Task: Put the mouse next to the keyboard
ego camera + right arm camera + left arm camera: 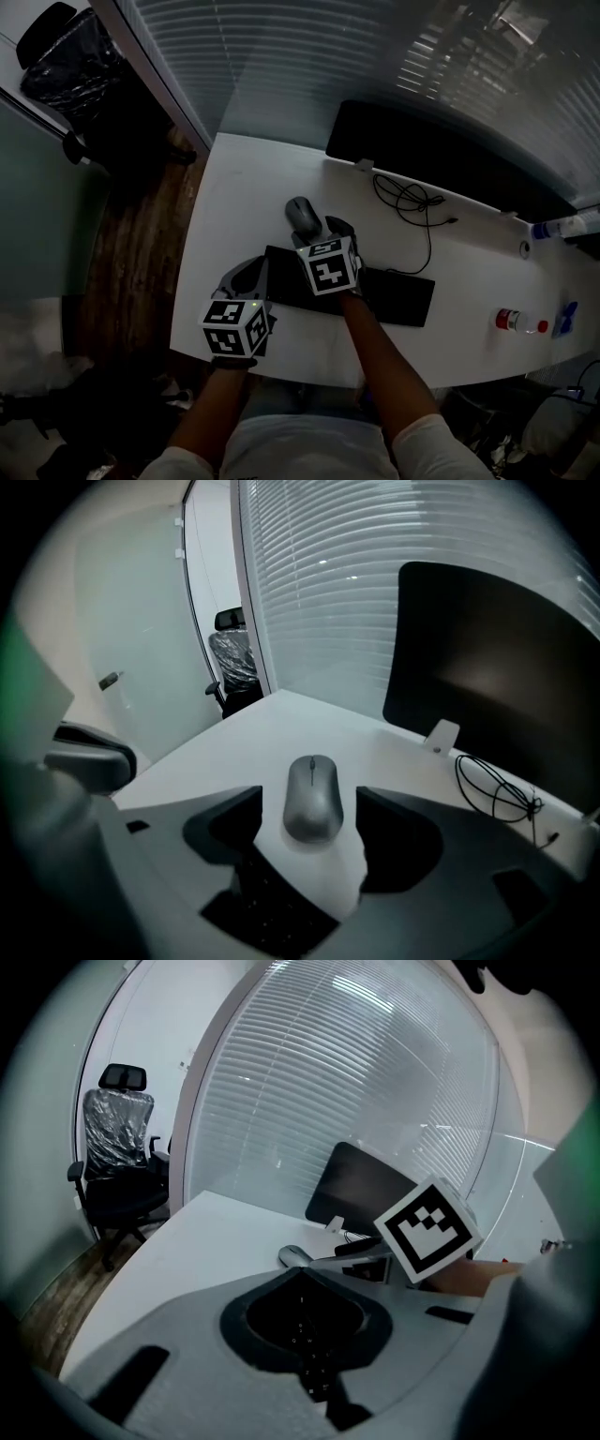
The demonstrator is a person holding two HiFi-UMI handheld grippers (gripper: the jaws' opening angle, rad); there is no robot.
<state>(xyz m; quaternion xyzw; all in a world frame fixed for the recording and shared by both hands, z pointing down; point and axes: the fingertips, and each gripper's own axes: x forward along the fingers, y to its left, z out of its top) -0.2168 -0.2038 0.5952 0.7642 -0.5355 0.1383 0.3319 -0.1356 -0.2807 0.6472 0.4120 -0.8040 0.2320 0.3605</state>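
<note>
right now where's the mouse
In the head view the mouse lies on the white desk just beyond the keyboard, between the open jaws of the right tool.

The mouse [303, 217] is a small, smooth grey oval with a thin scroll wheel near its far end. It lies flat on the white worktop [234, 202] with its nose pointing to about 12 o'clock, away from the person. The keyboard [403, 298] is a flat, black, slim slab lying flat, its length running roughly from 9 to 3 o'clock. The mouse sits just beyond its far left corner, at about 11 o'clock from its middle, with a narrow strip of worktop between them.
</note>
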